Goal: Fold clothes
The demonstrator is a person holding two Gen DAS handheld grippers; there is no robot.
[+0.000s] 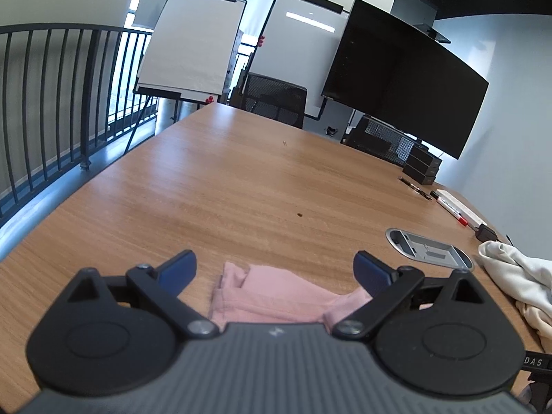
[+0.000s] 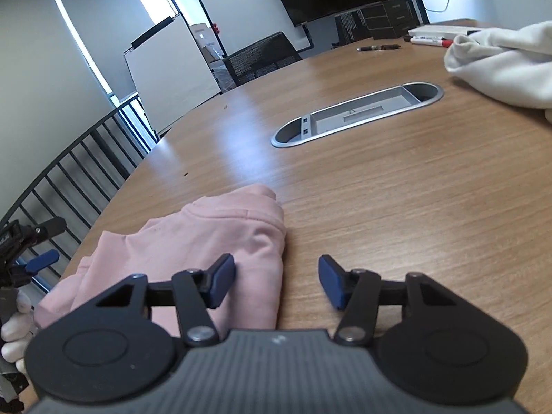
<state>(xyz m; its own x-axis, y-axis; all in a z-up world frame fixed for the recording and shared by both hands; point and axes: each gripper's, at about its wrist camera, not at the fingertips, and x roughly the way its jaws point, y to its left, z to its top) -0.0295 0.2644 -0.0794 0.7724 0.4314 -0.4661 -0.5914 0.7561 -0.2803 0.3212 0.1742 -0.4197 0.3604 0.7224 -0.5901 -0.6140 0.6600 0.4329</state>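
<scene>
From the left wrist, the left gripper (image 1: 275, 269) was seen spread wide and empty, the pink garment (image 1: 276, 298) bunched just below its fingers. From the right wrist, the right gripper (image 2: 277, 281) was likewise parted and empty over the garment's right edge, a white garment (image 2: 500, 65) well ahead; whether a fold was finished or pending could not be judged.

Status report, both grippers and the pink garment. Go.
Left gripper open, right gripper open, neither holding cloth. Pink garment bunched on the table, partly folded. White garment lies apart, nothing in the way.
</scene>
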